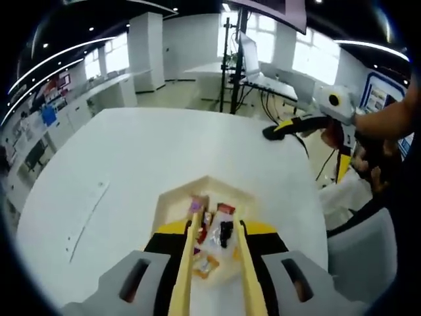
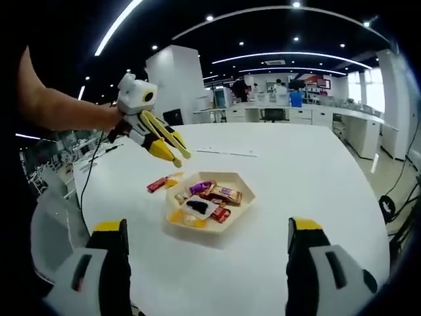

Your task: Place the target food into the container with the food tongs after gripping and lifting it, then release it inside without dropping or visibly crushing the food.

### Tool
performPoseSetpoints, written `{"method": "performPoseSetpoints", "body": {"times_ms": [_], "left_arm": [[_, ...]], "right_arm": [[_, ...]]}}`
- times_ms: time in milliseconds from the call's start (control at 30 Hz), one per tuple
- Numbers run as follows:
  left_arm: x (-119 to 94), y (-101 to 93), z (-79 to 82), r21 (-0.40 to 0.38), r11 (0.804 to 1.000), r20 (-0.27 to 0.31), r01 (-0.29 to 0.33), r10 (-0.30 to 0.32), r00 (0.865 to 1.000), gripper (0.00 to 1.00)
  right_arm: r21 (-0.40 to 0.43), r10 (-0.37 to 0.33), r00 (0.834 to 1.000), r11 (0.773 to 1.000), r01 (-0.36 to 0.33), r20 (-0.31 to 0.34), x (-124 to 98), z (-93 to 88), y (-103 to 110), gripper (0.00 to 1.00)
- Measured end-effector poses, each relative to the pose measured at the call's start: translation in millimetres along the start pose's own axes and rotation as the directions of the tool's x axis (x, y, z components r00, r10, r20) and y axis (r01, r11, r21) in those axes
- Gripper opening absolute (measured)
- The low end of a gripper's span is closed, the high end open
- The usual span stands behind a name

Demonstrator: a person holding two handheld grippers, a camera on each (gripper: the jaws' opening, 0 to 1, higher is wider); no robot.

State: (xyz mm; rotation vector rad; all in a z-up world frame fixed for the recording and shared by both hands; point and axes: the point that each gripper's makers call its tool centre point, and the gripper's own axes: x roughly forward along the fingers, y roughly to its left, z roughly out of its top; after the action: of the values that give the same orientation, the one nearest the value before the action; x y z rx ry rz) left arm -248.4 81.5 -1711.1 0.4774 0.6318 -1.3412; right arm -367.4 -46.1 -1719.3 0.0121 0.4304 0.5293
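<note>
A cream hexagonal tray (image 2: 240, 209) sits on the white table and holds several wrapped snacks, among them a purple one (image 2: 200, 187), a brown bar (image 2: 225, 194) and a black one (image 2: 196, 205). A red snack (image 2: 156, 184) and a small yellow one (image 2: 174, 179) lie on the table just outside the tray. My left gripper (image 1: 214, 253) is shut on yellow food tongs (image 1: 186, 263), whose arms stand apart over the tray (image 1: 172, 201) with nothing between them. In the right gripper view the left gripper (image 2: 148, 128) holds the tongs (image 2: 168, 145) above the red snack. My right gripper (image 2: 209, 263) is open and empty.
A person's hand holds the right gripper (image 1: 279, 130) off the table's right edge. A thin strip (image 2: 223, 153) lies on the table beyond the tray. The round table top (image 1: 131, 158) is bare around it. Desks, a pillar and a stand with a laptop (image 1: 253, 62) are behind.
</note>
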Motion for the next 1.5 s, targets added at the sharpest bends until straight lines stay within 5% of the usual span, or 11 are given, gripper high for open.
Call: {"method": "performPoseSetpoints", "body": {"times_ms": [833,1500], "left_arm": [[-31,22.2,-31.8,-0.069,0.995,0.032,-0.067,0.069,0.997,0.26],[-77,41.8,-70.5,-0.162,0.967,0.069,-0.198,0.211,0.975,0.26]], "right_arm": [[-0.011,0.033,0.999,0.999,-0.033,-0.023,12,1.0,9,1.00],[-0.014,0.047,0.998,0.999,-0.047,-0.030,17,2.9,13,1.00]]}}
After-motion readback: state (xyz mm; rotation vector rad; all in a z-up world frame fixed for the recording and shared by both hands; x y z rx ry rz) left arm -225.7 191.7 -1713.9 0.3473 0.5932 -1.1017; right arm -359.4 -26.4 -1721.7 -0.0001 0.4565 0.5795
